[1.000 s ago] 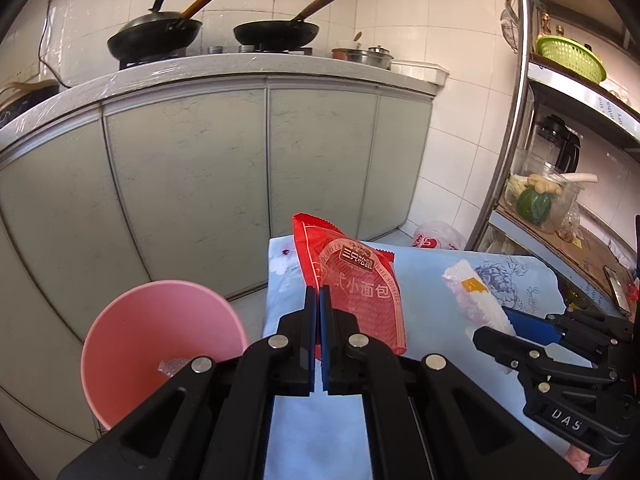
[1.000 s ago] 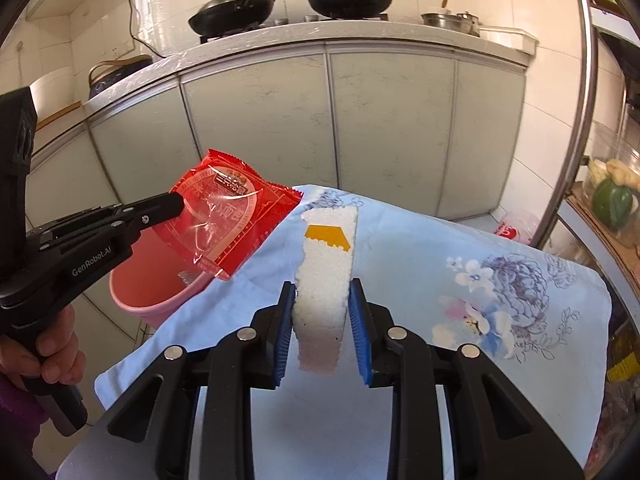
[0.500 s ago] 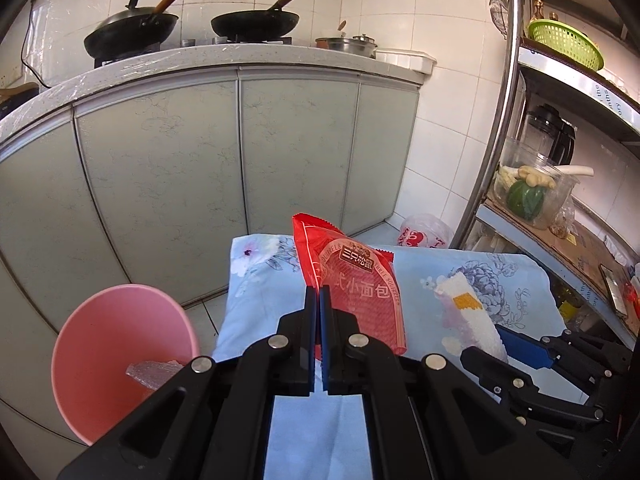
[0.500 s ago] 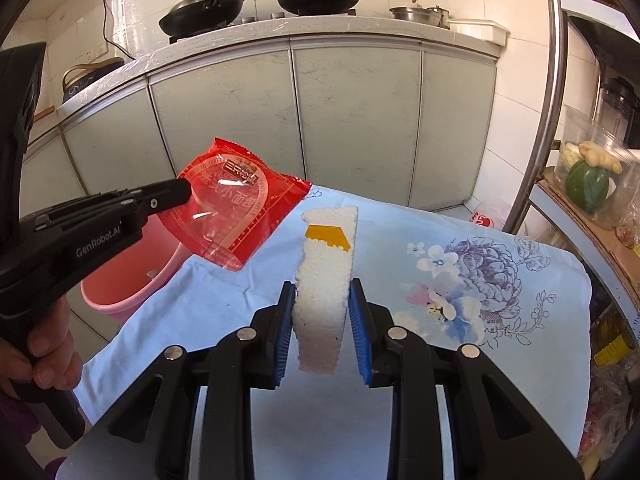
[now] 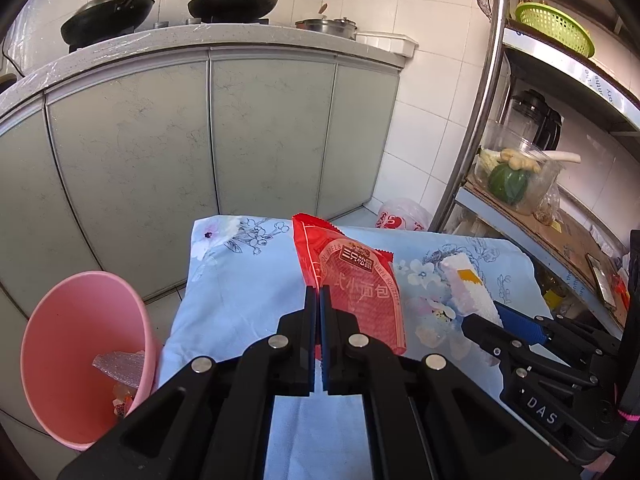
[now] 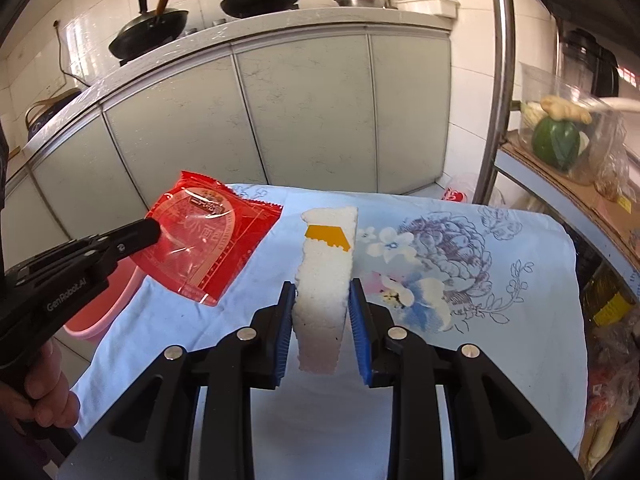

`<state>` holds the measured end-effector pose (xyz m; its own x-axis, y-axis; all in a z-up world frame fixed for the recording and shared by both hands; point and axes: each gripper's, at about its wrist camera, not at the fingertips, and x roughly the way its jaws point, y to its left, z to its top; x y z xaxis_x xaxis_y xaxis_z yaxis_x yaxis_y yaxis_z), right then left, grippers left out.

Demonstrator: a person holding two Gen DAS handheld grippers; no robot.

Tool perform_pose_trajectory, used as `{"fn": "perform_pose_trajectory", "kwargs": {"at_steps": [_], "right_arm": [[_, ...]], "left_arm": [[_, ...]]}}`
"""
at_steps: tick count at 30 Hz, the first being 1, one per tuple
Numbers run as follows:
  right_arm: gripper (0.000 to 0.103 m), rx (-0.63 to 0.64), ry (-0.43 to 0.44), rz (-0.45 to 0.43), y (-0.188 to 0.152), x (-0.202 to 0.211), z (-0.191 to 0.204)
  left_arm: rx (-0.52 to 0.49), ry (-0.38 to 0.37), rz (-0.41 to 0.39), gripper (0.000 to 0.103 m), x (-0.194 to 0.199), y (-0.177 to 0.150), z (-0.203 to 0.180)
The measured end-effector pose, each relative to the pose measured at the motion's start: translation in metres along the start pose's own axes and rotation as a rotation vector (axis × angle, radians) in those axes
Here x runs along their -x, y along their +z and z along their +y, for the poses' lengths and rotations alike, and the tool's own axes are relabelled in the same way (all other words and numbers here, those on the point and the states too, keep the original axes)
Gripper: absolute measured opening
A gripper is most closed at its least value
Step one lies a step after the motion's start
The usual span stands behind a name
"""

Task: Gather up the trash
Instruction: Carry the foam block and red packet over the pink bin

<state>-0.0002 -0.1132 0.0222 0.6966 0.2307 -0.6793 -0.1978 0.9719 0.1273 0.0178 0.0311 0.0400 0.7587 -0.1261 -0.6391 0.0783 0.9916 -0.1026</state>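
Daylight lit both views brightly and evenly. Glare sat on the white wall tiles (image 5: 432, 92) and the steel rack post (image 6: 498, 80). Fisheye bending curved the countertop (image 5: 224, 36), corners went black, and focus stayed sharp throughout.

We see a kitchen with white tiled walls (image 5: 432, 92). A long counter (image 5: 224, 38) with pale green cabinet doors (image 5: 132, 160) runs behind the far edge of the table (image 5: 240, 280), which wears a light blue flowered cloth. Two black woks (image 5: 232, 2) and a steel pot (image 5: 330, 28) stand on the counter. Beyond the right edge is a metal shelf rack (image 5: 476, 120) with a green basket (image 5: 554, 26). Daylight is bright.
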Motion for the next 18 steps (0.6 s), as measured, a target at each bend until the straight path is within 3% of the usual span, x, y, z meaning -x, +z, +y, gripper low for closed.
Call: {"fn": "perform_pose_trajectory", "kwargs": {"at_steps": [18], "right_arm": [[0.028, -0.033, 0.001, -0.003, -0.004, -0.001, -0.012]], "left_arm": [[-0.020, -0.011, 0.025, 0.001, -0.007, -0.001, -0.013]]}}
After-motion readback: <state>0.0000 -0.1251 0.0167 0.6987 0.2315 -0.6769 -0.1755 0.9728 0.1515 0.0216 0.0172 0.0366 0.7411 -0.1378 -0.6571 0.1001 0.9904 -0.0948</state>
